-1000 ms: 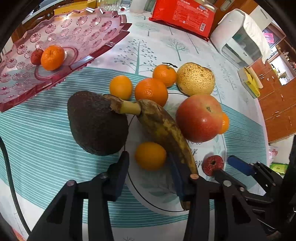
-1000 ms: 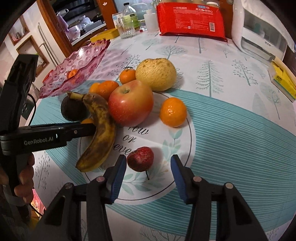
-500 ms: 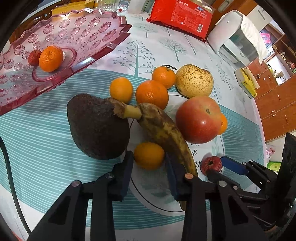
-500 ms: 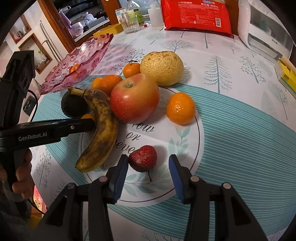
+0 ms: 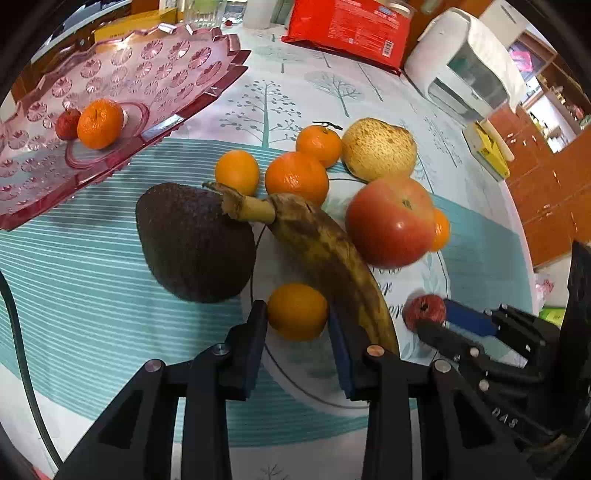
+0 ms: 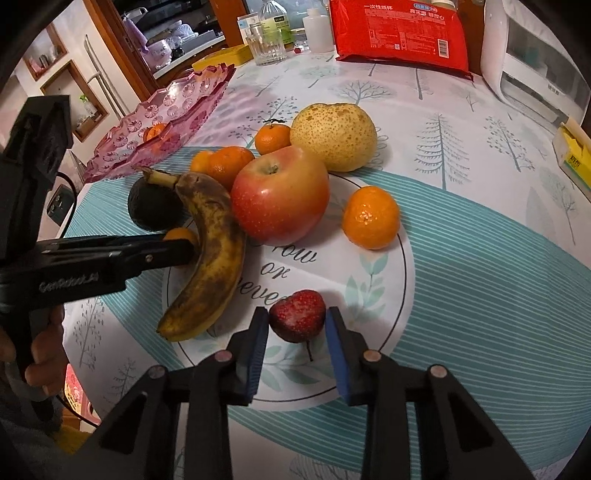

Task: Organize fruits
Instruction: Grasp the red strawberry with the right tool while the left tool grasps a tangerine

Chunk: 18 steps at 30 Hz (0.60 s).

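Right wrist view: the right gripper (image 6: 297, 328) is clamped on a small red strawberry-like fruit (image 6: 297, 314) at the near edge of the printed circle (image 6: 391, 295), whose script is partly covered by fruit. Just left of the banana (image 6: 212, 251), the left gripper (image 5: 297, 325), marked "GenRobot.AI", pinches a little orange (image 5: 297, 310). Behind the circle sits a red packet (image 6: 399, 33) with Chinese writing.
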### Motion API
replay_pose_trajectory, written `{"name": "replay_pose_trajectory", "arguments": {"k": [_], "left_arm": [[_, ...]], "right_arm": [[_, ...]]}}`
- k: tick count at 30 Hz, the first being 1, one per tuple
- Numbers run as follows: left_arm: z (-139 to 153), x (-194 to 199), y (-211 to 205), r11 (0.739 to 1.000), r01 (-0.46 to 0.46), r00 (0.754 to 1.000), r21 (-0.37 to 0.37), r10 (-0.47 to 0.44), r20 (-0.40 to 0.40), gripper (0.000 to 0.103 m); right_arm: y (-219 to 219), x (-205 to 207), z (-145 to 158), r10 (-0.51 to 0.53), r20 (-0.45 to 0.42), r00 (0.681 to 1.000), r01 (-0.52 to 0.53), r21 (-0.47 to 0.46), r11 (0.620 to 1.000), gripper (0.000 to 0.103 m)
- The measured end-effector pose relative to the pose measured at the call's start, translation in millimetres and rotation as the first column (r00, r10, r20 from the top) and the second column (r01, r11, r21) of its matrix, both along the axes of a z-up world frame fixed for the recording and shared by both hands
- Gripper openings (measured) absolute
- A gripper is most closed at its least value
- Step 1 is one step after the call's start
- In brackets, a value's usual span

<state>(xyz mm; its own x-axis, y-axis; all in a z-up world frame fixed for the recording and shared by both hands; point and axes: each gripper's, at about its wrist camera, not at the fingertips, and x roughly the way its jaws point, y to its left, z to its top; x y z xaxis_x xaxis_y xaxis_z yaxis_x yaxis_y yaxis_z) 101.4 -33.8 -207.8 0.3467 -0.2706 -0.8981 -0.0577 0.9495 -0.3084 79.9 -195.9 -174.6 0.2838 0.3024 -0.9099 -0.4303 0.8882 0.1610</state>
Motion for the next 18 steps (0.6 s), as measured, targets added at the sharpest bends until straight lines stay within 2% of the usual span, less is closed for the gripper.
{"name": "replay_pose_trajectory", "arguments": {"k": [10,18], "left_arm": [[17.0,-15.7,0.3,1.0,0.026,0.999,-0.007,-0.026,0.022,0.032],[41.4,-26.2,7.0,0.999,0.047,0.997,0.013,-0.047,0.053,0.032]], "right_arm": [[0.0,-3.9,12.0,-0.018,0.023,1.0,0.017,0.008,1.0,0.031],[13.1,-9.7,35.3,-0.021,0.07,0.997,0.018,0.034,0.999,0.031]]}}
